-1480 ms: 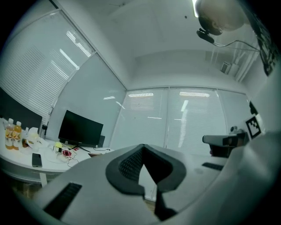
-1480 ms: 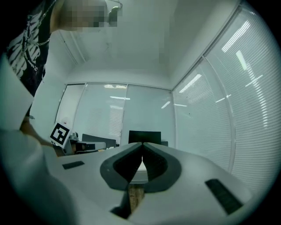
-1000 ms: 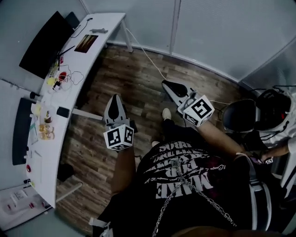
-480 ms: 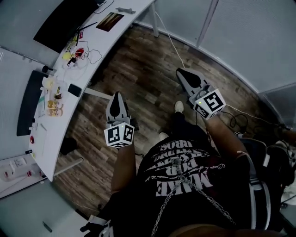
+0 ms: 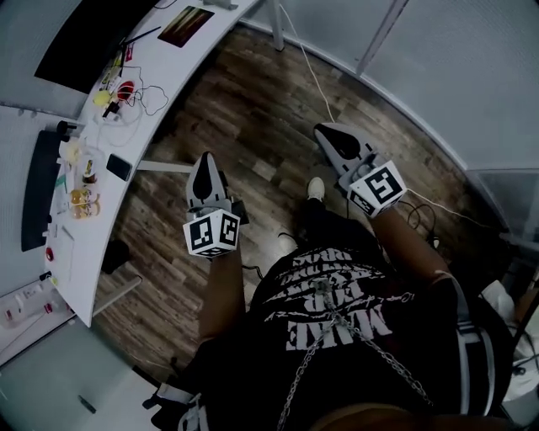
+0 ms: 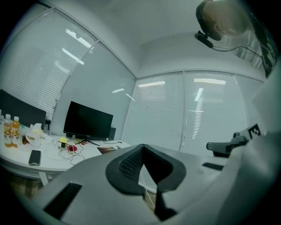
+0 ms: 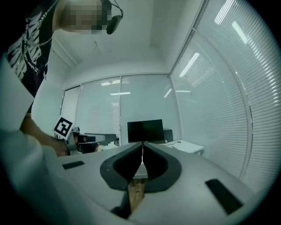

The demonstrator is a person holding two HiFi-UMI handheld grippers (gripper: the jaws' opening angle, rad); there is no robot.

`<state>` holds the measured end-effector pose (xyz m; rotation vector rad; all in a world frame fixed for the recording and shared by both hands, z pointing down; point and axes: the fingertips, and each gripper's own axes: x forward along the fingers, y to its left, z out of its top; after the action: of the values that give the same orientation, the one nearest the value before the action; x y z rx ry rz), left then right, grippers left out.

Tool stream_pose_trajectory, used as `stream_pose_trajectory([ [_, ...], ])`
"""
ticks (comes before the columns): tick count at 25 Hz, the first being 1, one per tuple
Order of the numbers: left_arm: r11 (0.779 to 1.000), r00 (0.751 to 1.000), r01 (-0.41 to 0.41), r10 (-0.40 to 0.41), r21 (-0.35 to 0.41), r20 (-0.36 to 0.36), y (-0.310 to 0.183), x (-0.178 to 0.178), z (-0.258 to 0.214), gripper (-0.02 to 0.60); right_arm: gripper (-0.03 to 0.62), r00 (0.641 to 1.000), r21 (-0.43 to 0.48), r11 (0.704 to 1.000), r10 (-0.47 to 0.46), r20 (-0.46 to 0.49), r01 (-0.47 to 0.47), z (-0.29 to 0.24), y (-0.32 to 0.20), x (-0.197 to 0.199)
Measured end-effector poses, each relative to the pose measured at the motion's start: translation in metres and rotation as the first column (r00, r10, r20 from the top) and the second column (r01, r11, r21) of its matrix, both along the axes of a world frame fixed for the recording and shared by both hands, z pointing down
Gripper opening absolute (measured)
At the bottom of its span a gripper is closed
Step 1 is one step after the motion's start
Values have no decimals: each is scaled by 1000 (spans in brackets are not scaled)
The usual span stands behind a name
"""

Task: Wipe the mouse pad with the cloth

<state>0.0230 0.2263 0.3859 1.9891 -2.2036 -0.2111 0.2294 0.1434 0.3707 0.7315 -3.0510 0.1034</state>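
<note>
Upper left of the head view, on the curved white desk (image 5: 178,52):

Item one, mouse pad (image 5: 187,25). Judged to be the flat reddish-brown rectangle lying beside the dark monitor (image 5: 84,42); likely, not certain. Handling, estimated: thin, light, flexible, apt to slide on the smooth top. Best pinned at one corner while it is wiped.

Item two, cloth. Not identified with confidence. A pale crumpled item (image 6: 35,132) by the orange bottles (image 6: 12,131), at the left edge of the left gripper view, may be it. A phone (image 5: 119,167) lies near that cluster. Handling, estimated: soft, limp, light. Take it by a bunched fold near its middle, not by a loose edge, so that a wad of fabric sits under the jaws.

Item three, left gripper (image 5: 205,162). Centre-left of the head view, over the wooden floor (image 5: 253,101), near the desk edge but apart from everything on it. Jaws together, nothing between them.

Item four, right gripper (image 5: 327,132). Centre-right, slightly higher in the frame, well apart from the desk. Jaws closed, empty.

Pose: both forearms extended ahead of the torso, grippers held about level, tips toward the top of the frame, marker cubes toward the body. Neither gripper touches a task thing; wiping not yet begun.
</note>
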Motion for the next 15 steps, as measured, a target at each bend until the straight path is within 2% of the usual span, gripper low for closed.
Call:
stream_pose_trajectory([
  [7, 1000, 1000, -1, 0, -30, -29, -67, 8, 21, 6, 2, 1000, -18, 1000, 4, -18, -4, 9, -69, 8],
  [15, 998, 998, 62, -62, 7, 2, -126, 1, -16, 5, 2, 998, 34, 999, -38, 45, 36, -34, -142, 12],
])
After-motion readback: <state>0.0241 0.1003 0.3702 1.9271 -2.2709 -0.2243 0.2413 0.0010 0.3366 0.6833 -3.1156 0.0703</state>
